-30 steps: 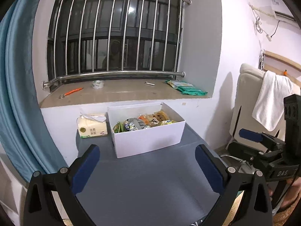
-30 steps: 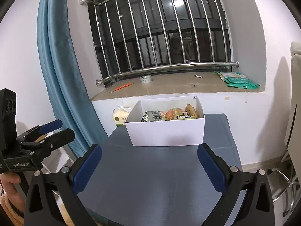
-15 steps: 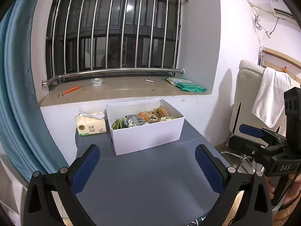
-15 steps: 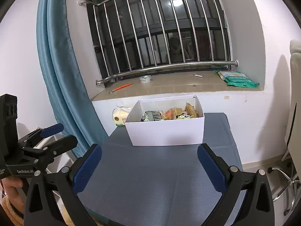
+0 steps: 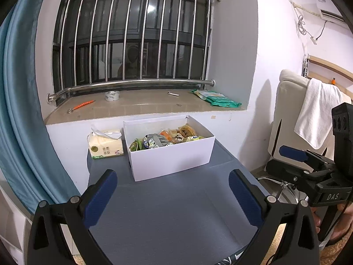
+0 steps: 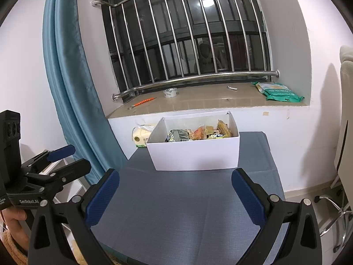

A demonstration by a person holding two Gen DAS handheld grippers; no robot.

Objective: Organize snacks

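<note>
A white box [image 5: 172, 159] [image 6: 194, 154] stands at the far end of a grey-blue table [image 5: 167, 216] [image 6: 187, 209] under the window sill. Several wrapped snacks [image 5: 163, 140] [image 6: 198, 132] fill it. My left gripper [image 5: 172, 198] is open and empty, held over the near part of the table, well short of the box. My right gripper [image 6: 175, 196] is also open and empty, at a like distance. Each gripper also shows in the other's view, the right one [image 5: 308, 167] off the table's right side and the left one [image 6: 55, 165] off its left side.
A tissue pack [image 5: 106, 143] lies left of the box against the wall. On the sill lie a tape roll [image 5: 111, 95], an orange tool [image 5: 83, 105] and green packets [image 5: 217, 98]. A blue curtain [image 6: 72, 92] hangs left. A chair with a white towel [image 5: 317, 112] stands right.
Both grippers have drawn back and risen slightly, so the box sits a little lower and farther in view. Both stay open and empty.
</note>
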